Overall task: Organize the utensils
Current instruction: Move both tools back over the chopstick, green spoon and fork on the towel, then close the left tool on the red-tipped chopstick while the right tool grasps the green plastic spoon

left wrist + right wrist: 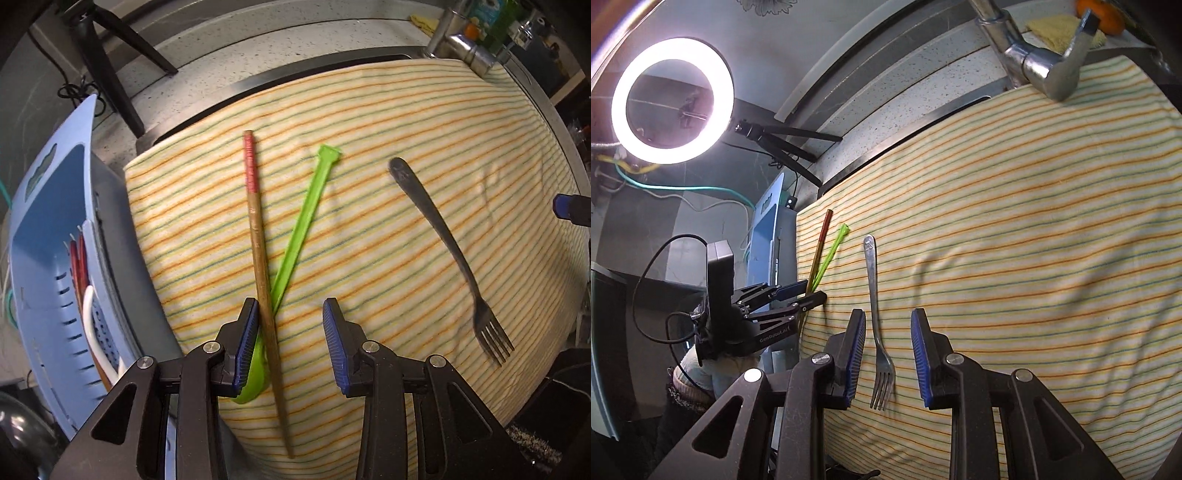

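Observation:
A wooden chopstick [258, 236] with a red end lies on the striped cloth [406, 129], crossed over a green plastic spoon [301, 221]. My left gripper [290, 332] points down over them, open; the chopstick runs between its pads, right against the left one. Further right lies a metal fork [443, 229]. In the right wrist view the fork [875, 295] lies between the pads of my right gripper [888, 354], which is open with a gap on both sides. The left gripper [812, 291] shows there over the chopstick [820, 243] and spoon [833, 247].
A blue perforated drying basket [48, 229] with several utensils in it stands at the cloth's left edge. A chrome faucet [1041, 70] overhangs the cloth's far side. A lit ring light [672, 99] on a tripod stands on the speckled counter behind.

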